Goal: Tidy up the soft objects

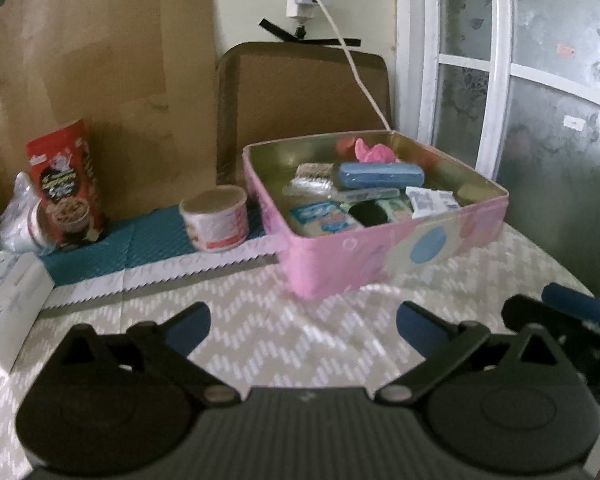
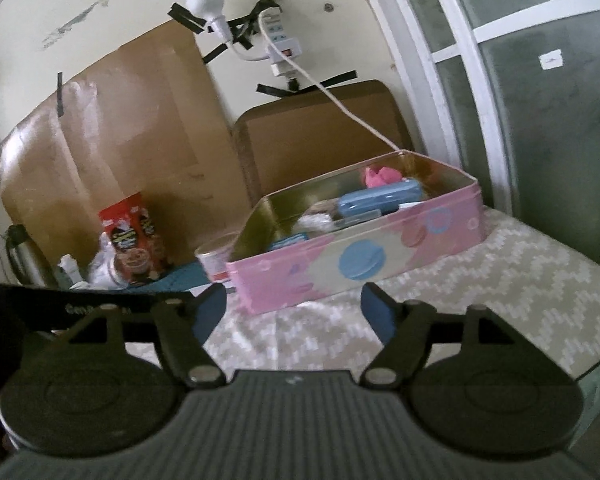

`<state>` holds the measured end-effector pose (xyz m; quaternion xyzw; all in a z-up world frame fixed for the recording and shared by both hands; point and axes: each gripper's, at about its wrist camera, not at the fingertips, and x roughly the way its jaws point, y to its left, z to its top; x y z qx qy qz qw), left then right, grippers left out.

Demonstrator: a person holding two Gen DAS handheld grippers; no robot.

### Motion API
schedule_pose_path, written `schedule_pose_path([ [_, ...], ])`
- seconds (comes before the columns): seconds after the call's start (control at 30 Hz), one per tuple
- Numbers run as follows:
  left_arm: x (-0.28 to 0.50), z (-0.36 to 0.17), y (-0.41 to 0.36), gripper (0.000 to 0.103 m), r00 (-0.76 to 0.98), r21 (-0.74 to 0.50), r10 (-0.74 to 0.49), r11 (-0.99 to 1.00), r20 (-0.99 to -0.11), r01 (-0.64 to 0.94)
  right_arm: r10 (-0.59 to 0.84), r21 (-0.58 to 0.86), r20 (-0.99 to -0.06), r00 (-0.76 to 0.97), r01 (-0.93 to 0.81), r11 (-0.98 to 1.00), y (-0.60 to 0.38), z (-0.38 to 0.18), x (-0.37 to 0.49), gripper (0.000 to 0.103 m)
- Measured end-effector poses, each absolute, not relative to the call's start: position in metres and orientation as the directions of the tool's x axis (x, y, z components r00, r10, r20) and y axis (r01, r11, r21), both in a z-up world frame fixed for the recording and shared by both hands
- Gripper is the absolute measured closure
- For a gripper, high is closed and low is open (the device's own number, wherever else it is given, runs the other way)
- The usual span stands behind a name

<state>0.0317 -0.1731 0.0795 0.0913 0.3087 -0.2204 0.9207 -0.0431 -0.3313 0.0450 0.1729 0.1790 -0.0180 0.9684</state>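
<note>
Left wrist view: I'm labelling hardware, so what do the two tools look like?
Left tool: black linkage arms with silver pivot pins, blue pads on the fingers, round black discs and a ribbed grey body. The right tool matches: black arms, blue pads. No cables show.

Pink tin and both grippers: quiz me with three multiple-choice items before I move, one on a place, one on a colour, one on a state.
1. Where does the small round can stand?
A. Inside the pink tin
B. On the teal mat, left of the pink tin
C. On top of the red box

2. What colour is the long case lying in the pink tin?
A. Blue
B. Yellow
C. Black

3. How do the left gripper and right gripper stand?
A. Both shut on a cloth
B. Left shut, right open
C. Both open and holding nothing

Answers:
1 B: it sits on the teal mat beside the tin's left wall.
2 A: the case is plainly blue.
3 C: each shows a wide gap between its fingers with only tablecloth behind.
</note>
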Motion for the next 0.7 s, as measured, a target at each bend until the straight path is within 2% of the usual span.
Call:
schedule_pose_path([
  [0.7, -0.004, 0.062, -0.158, 0.0, 0.708, 0.081, -0.329, 0.875, -0.626, 0.478, 0.035, 0.381, -0.34, 0.94, 0.104, 0.919, -0.315, 0.046, -0.057, 0.023],
])
